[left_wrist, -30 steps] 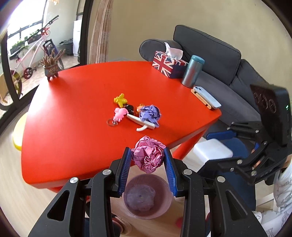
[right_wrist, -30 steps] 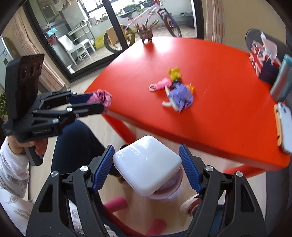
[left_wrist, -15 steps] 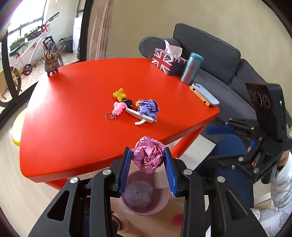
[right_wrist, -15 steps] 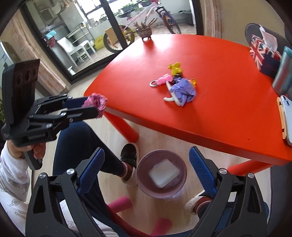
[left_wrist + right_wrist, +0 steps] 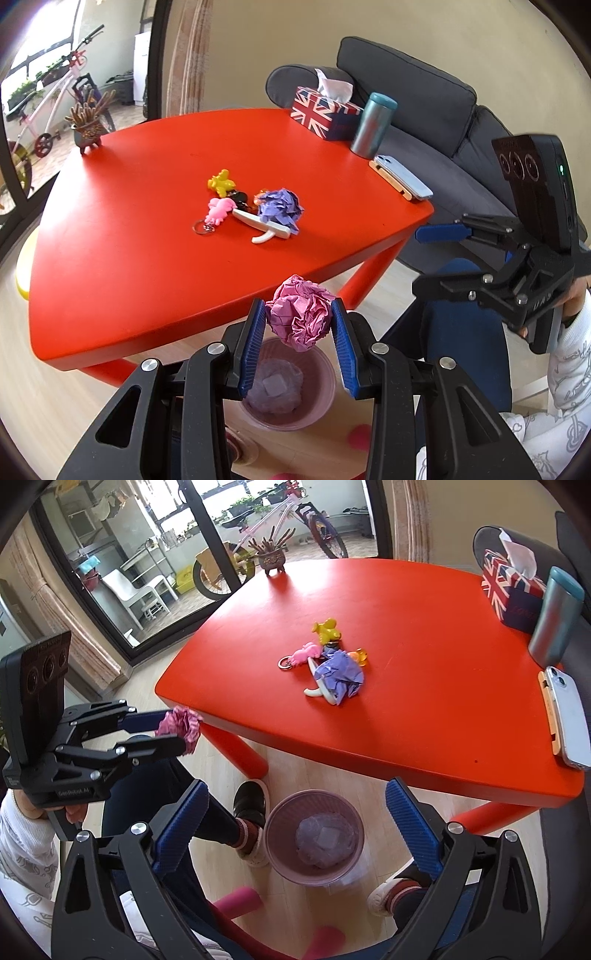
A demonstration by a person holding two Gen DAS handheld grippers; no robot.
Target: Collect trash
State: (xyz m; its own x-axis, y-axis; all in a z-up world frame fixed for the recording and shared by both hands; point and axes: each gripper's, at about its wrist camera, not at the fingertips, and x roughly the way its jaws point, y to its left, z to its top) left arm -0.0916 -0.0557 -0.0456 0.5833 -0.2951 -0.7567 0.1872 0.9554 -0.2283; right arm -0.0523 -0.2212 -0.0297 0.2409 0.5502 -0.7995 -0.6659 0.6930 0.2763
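Observation:
My left gripper (image 5: 299, 332) is shut on a crumpled pink paper ball (image 5: 301, 317), held in the air off the table's near edge, above the pink trash bin (image 5: 325, 395) on the floor. The same ball (image 5: 181, 729) shows in the right wrist view. My right gripper (image 5: 291, 827) is open and empty, above the bin (image 5: 275, 834), which holds a white block (image 5: 327, 836) and pale trash. A crumpled purple paper ball (image 5: 280, 208) (image 5: 340, 674) lies on the red table (image 5: 129, 258) among small toys.
On the table: a white stick (image 5: 262, 225), pink and yellow keychain toys (image 5: 219, 208), a Union Jack tissue box (image 5: 325, 114), a teal tumbler (image 5: 373, 125), a phone (image 5: 402, 177) and a small plant pot (image 5: 86, 125). A grey sofa (image 5: 424, 96) stands behind. The person's feet (image 5: 249, 812) flank the bin.
My right gripper opened and dropped the white block into the bin, then pulled back. My left gripper keeps the pink ball and has drifted slightly over the bin.

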